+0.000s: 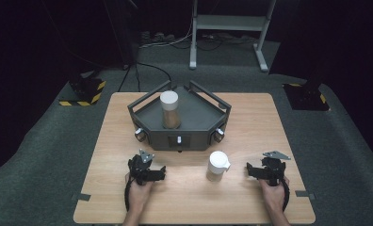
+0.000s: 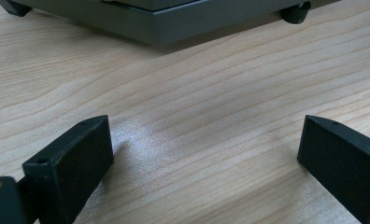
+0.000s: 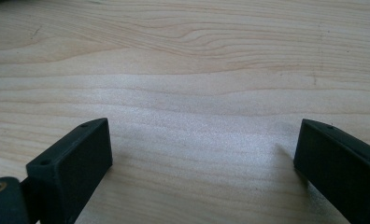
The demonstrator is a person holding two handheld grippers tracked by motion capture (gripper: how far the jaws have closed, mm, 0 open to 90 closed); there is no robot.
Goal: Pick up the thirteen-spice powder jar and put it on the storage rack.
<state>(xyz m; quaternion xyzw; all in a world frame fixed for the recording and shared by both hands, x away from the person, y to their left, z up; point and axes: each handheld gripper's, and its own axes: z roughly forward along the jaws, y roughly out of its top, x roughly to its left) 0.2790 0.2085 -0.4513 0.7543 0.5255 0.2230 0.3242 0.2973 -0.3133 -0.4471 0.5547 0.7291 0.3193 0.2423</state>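
Both grippers are rested on the wooden tabletop [image 1: 250,117], each held in one hand near the person's edge. The left gripper [image 1: 162,173] is seen with its jaws spread wide and nothing between them; in the left gripper view only bare wood lies between the jaws, with the edge of the dark tray [image 2: 164,28] well ahead of them. The right gripper [image 1: 248,171] is likewise wide open and empty, and bare grain is all that is framed between its jaws in the right gripper view. A small white-lidded jar [image 1: 217,165] stands upright on the tabletop between the two grippers, nearer the right jaws and clear of both. A taller jar [image 1: 169,110] with a pale lid stands upright inside the tray, well beyond the left jaws. The work is judged to be at its very start, with no reach yet made and nothing yet gripped. The next move would call for the right gripper to be swung across toward the small jar, the open jaws set around its body below the lid, and then closed squarely so that it is not tipped.
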